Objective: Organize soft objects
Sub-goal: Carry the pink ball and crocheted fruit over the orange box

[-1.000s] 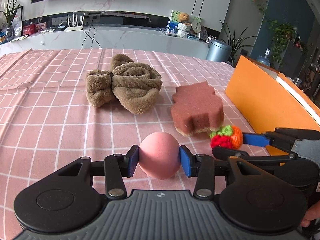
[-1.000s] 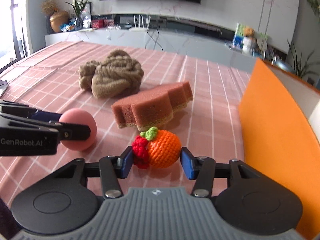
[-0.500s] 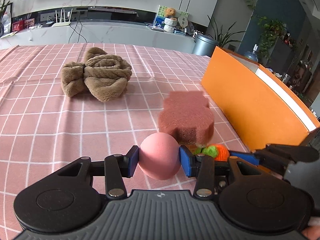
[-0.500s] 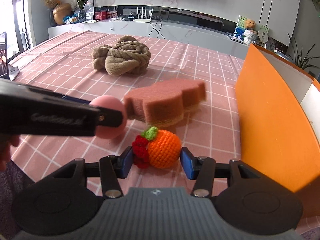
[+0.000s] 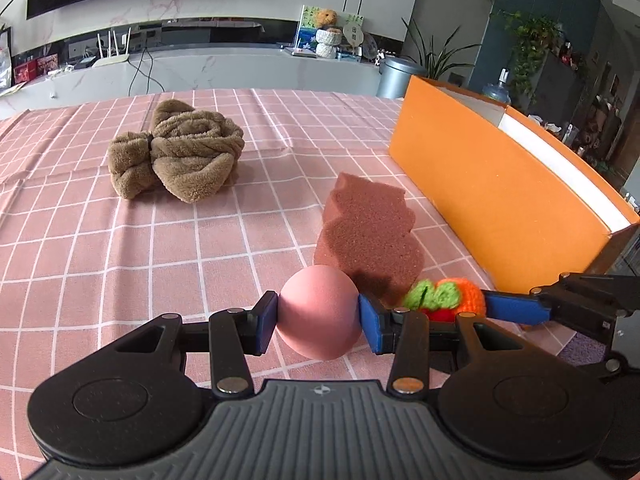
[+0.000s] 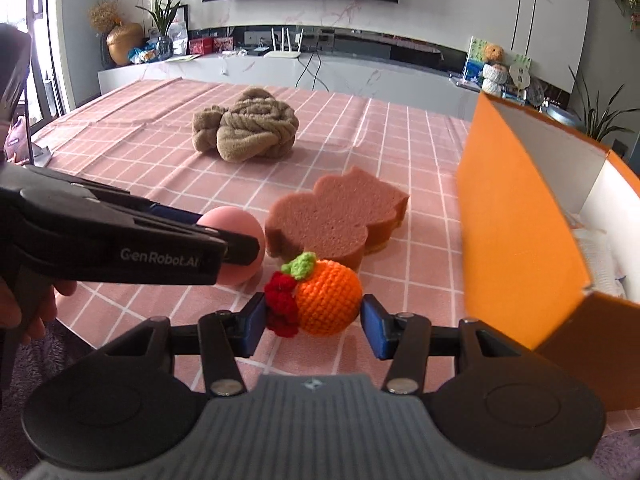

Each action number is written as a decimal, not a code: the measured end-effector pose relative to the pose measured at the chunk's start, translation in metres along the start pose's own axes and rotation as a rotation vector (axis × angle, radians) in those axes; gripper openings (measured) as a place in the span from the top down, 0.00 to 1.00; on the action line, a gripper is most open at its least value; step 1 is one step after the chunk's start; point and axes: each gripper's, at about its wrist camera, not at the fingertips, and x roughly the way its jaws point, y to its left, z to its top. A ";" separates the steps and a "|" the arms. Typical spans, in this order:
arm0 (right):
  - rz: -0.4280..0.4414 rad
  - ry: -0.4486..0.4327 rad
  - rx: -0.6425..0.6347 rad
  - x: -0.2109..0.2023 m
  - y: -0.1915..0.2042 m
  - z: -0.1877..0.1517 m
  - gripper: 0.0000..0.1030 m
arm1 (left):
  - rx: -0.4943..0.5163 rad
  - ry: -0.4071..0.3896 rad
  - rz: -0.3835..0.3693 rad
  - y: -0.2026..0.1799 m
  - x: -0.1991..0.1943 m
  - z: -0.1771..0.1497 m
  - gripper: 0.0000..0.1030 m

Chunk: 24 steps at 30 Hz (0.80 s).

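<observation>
On the far left of the pink checked tablecloth [image 5: 120,248] sits a brown fluffy towel [image 5: 176,154]. It is rolled up and tied in a bundle, so it keeps its shape. Nobody is touching it. It looks like it waits for its turn.

Next comes the left gripper [image 5: 318,318]. Its two blue pads squeeze a pink ball [image 5: 318,312], one pad on each side. The ball is round and could roll away, so I think holding it at the middle keeps it safe. In the right wrist view the ball looks lifted up off the cloth.

Just behind the ball lies a pink sponge [image 6: 336,220] with wavy edges. It lies flat on the cloth, and nothing holds it.

Then comes the right gripper [image 6: 314,316]. It pinches an orange knitted fruit [image 6: 328,296] with a green leaf and a red bit on its left. One pad presses the red bit. The other pad is at the orange side, but I cannot tell if it really touches. The fruit is just beside the pink ball.

On the far right is the orange box [image 6: 516,232]. Its top is open and something white lies inside. I think the soft things go in there, so both toys are held near its wall, ready to go over it. The towel and sponge are not put away yet.
</observation>
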 end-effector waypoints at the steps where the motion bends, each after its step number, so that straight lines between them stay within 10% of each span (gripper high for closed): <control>1: -0.001 -0.006 0.003 -0.002 0.000 0.000 0.51 | 0.001 -0.003 -0.001 0.000 -0.002 0.000 0.52; 24: -0.120 -0.196 0.005 -0.070 -0.034 0.031 0.51 | 0.134 -0.179 -0.046 -0.035 -0.053 0.035 0.52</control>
